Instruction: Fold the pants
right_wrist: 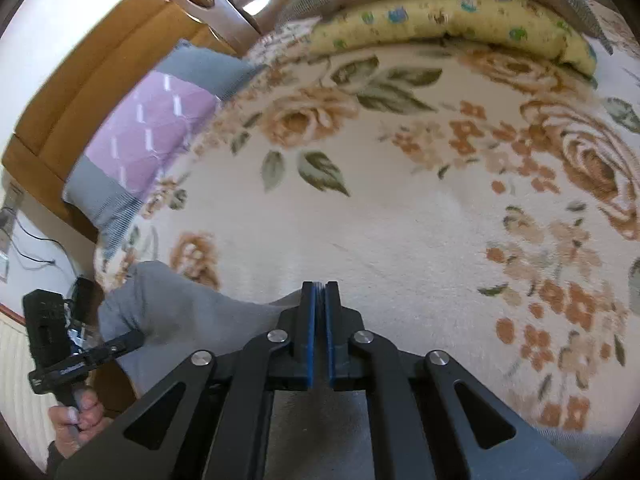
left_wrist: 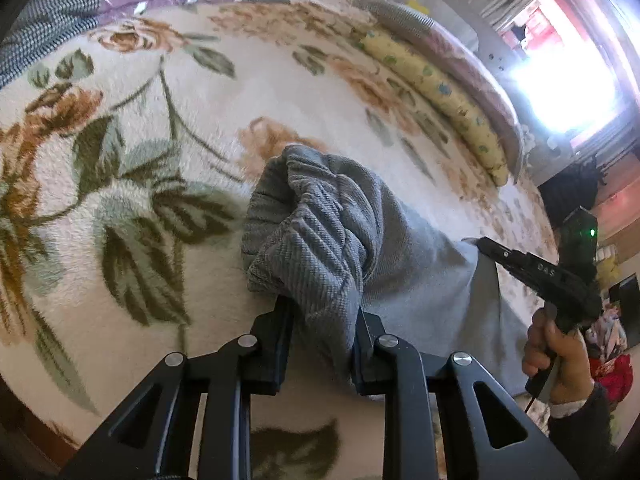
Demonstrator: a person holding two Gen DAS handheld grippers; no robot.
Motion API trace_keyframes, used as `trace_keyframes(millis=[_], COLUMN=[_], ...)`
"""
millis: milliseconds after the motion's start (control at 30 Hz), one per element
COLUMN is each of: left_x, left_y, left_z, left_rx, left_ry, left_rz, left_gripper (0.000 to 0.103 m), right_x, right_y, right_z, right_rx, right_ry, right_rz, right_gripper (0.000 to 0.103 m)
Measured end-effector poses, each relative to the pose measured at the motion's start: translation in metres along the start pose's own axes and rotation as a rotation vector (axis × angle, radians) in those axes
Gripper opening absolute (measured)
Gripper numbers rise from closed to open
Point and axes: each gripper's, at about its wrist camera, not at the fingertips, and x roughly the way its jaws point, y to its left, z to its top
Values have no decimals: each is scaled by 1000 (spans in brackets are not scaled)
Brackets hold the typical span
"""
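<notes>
The grey pants [left_wrist: 332, 240] hang bunched above a cream floral blanket [left_wrist: 120, 160]. My left gripper [left_wrist: 324, 312] is shut on a thick ribbed bundle of the fabric, which bulges out past the fingers. My right gripper [left_wrist: 486, 246] is shut on another edge of the pants at the right, with the cloth stretched between the two. In the right wrist view the right gripper [right_wrist: 319, 286] has its blue pads pressed together on a thin fold of the pants [right_wrist: 180, 312]. The left gripper [right_wrist: 136, 338] shows at the lower left, its tips in the fabric.
A yellow spotted quilt roll [left_wrist: 440, 92] and a lilac quilted pillow [right_wrist: 160, 128] lie on the far side of the bed. A wooden headboard [right_wrist: 88, 72] stands behind the pillow. A bright window [left_wrist: 568, 88] is at the right.
</notes>
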Motion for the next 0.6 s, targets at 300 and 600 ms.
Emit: trace_keyframes(millis=[300,600], left_x=[-4,-47], left_y=[8,-9], left_z=[3,-9], left_rx=[35,158], left_ry=[40,-4], left_rz=[-49,53], left_gripper=[30,39], right_x=[-1,-91], right_y=[-15,-15], right_z=[-15,-56], right_rx=[70,3], right_ry=[16,-69], right_rz=[9,23], right_gripper=[8,8])
